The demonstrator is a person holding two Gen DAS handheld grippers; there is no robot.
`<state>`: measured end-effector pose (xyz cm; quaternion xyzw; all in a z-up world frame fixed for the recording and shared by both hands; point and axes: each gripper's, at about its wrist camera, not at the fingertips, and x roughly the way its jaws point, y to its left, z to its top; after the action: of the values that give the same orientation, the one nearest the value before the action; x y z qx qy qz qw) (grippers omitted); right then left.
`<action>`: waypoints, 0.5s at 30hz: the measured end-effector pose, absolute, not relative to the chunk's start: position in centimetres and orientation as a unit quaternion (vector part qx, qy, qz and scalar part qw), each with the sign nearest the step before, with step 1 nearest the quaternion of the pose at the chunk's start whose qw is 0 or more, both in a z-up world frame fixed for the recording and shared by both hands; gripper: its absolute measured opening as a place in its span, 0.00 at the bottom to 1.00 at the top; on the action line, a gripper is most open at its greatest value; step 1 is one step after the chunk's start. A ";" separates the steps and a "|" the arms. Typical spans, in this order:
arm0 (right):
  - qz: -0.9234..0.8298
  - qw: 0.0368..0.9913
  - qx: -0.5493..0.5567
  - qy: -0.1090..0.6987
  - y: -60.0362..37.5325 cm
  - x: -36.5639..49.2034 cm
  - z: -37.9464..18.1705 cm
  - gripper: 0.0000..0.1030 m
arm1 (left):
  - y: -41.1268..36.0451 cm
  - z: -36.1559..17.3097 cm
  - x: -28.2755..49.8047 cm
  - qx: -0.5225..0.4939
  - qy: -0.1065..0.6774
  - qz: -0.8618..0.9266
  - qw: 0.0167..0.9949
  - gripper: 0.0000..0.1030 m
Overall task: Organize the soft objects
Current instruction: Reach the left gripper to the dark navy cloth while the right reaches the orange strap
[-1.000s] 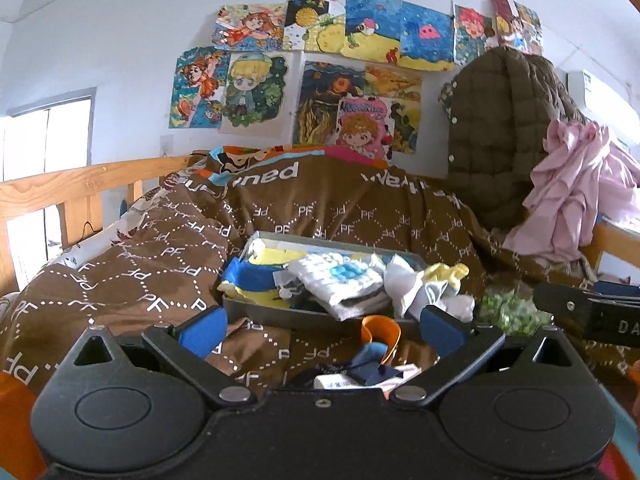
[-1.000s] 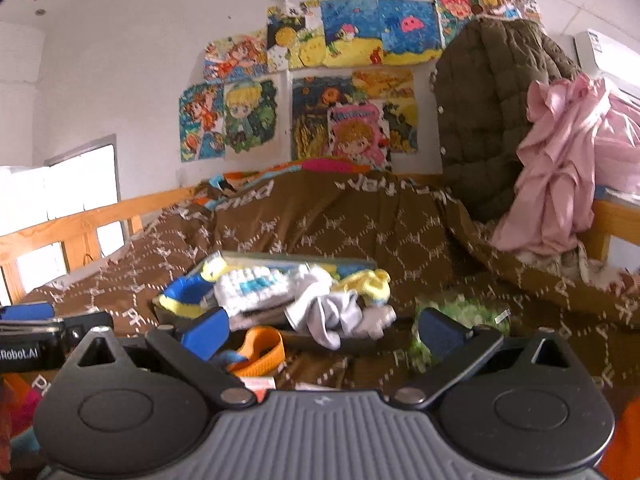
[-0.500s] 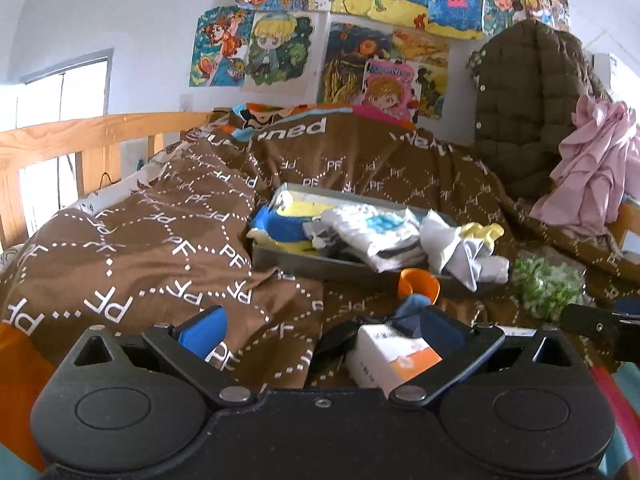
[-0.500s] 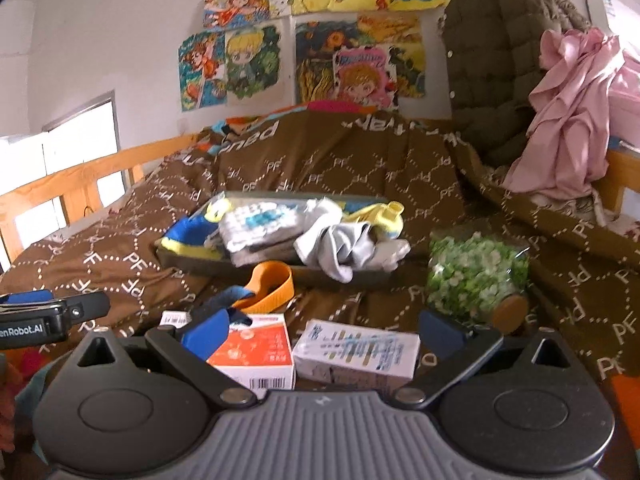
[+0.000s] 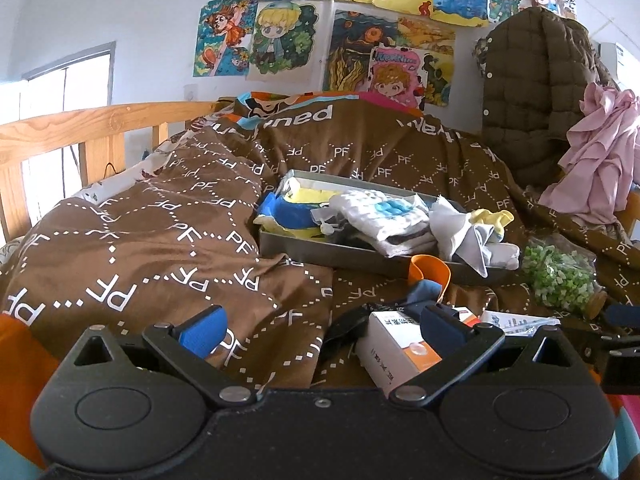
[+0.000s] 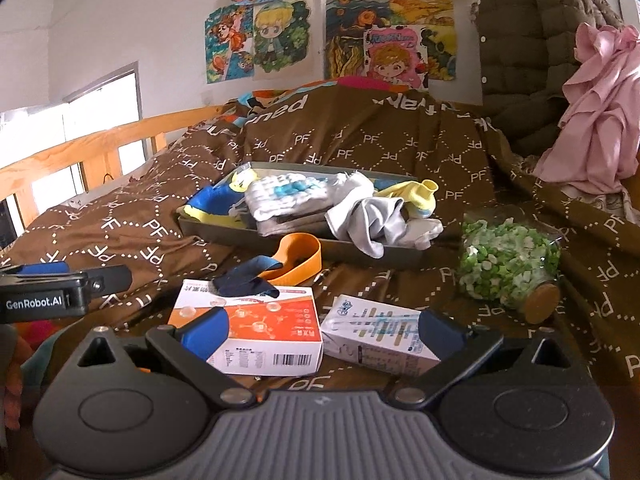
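Note:
A grey tray (image 6: 304, 243) (image 5: 344, 257) on the brown bedspread holds several soft items: a white-and-blue folded cloth (image 6: 288, 196) (image 5: 380, 216), a blue-and-yellow cloth (image 6: 212, 202) (image 5: 292, 214), a grey-white cloth (image 6: 372, 220) (image 5: 468, 236) and a yellow sock (image 6: 420, 196). In front of the tray lie an orange band (image 6: 300, 258) (image 5: 430, 270) and a dark blue cloth (image 6: 246, 278) (image 5: 424, 292). My left gripper (image 5: 322, 330) is open over the bedspread. My right gripper (image 6: 322, 334) is open above two boxes, holding nothing.
An orange-and-white box (image 6: 256, 328) (image 5: 394, 350) and a white-blue carton (image 6: 376, 334) lie close to me. A jar of green-white bits (image 6: 506, 266) (image 5: 560, 280) lies on its side at the right. A wooden rail (image 5: 80, 128) runs left; a jacket (image 5: 532, 92) and pink cloth (image 5: 600, 152) hang right.
Both cameras have tilted down and drawn slightly back, bringing the boxes, band and dark cloth into fuller view. Both grippers stay open and nothing on the bed has moved.

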<state>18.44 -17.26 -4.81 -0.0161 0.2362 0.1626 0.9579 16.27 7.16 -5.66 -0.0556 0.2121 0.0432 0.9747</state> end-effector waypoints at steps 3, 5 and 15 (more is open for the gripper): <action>0.165 0.957 -0.019 0.238 -17.0 18.6 -4.9 1.00 | 7.2 -5.6 16.4 -0.058 0.215 0.044 0.974 0.99; 0.167 0.957 -0.021 0.237 -16.8 18.8 -4.9 1.00 | 7.1 -5.6 16.3 -0.059 0.216 0.043 0.974 0.99; 0.177 0.956 -0.027 0.231 -15.9 19.7 -5.1 1.00 | 6.8 -5.5 16.9 -0.063 0.224 0.041 0.972 0.99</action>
<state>19.67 -15.94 -5.07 -0.0272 0.2313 0.1773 0.9562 16.92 6.85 -5.50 -0.0633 0.2241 0.0408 0.9717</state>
